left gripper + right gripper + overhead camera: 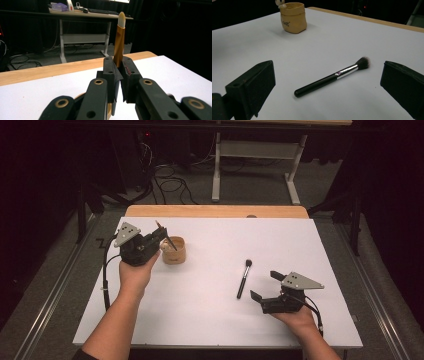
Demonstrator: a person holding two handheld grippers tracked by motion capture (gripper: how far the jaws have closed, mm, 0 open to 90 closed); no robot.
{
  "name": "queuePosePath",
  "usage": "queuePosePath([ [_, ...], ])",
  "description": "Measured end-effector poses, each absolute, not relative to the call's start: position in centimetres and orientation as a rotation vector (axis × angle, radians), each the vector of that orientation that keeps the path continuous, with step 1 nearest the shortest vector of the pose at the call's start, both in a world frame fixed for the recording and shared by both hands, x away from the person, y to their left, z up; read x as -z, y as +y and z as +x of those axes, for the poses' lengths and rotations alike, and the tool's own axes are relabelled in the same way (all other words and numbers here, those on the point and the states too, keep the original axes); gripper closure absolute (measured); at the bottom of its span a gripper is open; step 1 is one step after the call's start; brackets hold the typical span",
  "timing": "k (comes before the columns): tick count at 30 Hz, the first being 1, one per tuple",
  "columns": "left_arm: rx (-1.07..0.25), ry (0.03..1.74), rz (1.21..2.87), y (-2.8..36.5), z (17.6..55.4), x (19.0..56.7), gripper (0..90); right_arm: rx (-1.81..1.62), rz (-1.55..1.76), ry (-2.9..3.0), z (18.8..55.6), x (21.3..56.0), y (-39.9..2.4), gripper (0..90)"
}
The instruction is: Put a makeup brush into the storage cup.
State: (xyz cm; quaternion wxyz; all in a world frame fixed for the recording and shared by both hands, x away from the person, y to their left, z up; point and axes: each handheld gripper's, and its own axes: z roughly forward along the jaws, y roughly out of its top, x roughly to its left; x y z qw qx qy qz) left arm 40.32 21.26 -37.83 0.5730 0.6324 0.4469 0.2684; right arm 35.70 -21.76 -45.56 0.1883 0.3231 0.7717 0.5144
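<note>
Gold-ferruled brush (119, 40) pinched in left fingers (110, 72); right fingers (252, 87) spread wide.

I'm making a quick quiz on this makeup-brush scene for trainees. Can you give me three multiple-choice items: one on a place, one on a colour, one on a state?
1. Where does the black makeup brush lie?
A. inside the tan pot
B. flat on the white table top, between the two grippers
C. on the floor

2. What colour is the ferrule of the brush that the left gripper holds?
A. gold
B. green
C. blue

3. How do the right gripper's jaws stand?
A. shut on the black brush
B. shut on the pot
C. open, with nothing between them

Key: 1 B, it rests on the white table top, apart from the tan pot. 2 A, the gold-ferruled brush rises from the shut jaws. 3 C, the jaws stand wide apart short of the brush.
</note>
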Motion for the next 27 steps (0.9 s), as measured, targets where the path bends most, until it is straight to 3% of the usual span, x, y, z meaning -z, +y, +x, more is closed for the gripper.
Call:
queuePosePath([
  [27,-0.647,1.131,1.461,21.9,43.6,38.3,83.1,-1.455,0.907,2.178,35.7,45.6,-21.9,0.6],
])
